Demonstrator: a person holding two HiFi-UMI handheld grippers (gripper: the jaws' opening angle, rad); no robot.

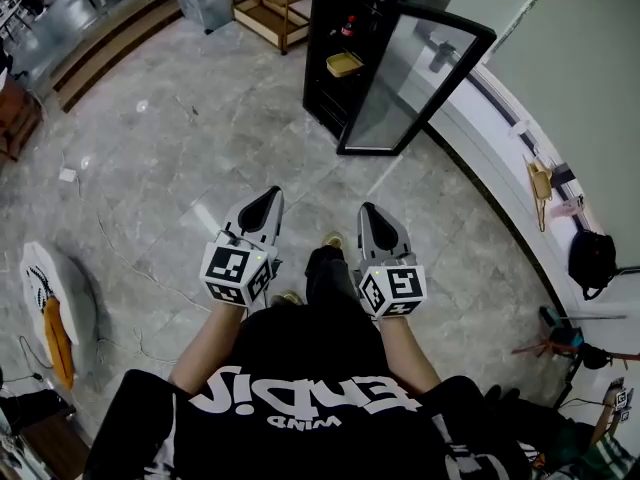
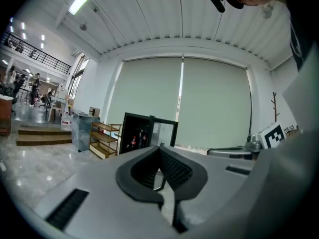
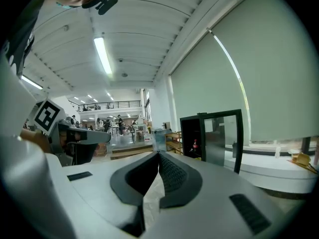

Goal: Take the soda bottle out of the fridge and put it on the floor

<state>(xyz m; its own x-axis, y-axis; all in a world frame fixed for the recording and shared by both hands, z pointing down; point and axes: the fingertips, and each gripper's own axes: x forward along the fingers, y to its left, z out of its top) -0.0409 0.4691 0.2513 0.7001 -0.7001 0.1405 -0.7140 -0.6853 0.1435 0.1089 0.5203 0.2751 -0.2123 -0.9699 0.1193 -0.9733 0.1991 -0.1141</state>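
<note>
Standing on the marble floor (image 1: 200,138), the person held the left gripper (image 1: 268,200) out front, its jaws pressed together on nothing. Beside it the right gripper (image 1: 369,213) was likewise closed and empty. Well ahead, the black fridge (image 1: 322,68) stood with its glass door (image 1: 420,78) open, the soda bottle (image 1: 348,26) on a shelf inside.

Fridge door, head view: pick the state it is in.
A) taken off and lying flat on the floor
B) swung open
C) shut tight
B: the glass door stands swung out from the black fridge, so its inside shows, with a soda bottle in it.
</note>
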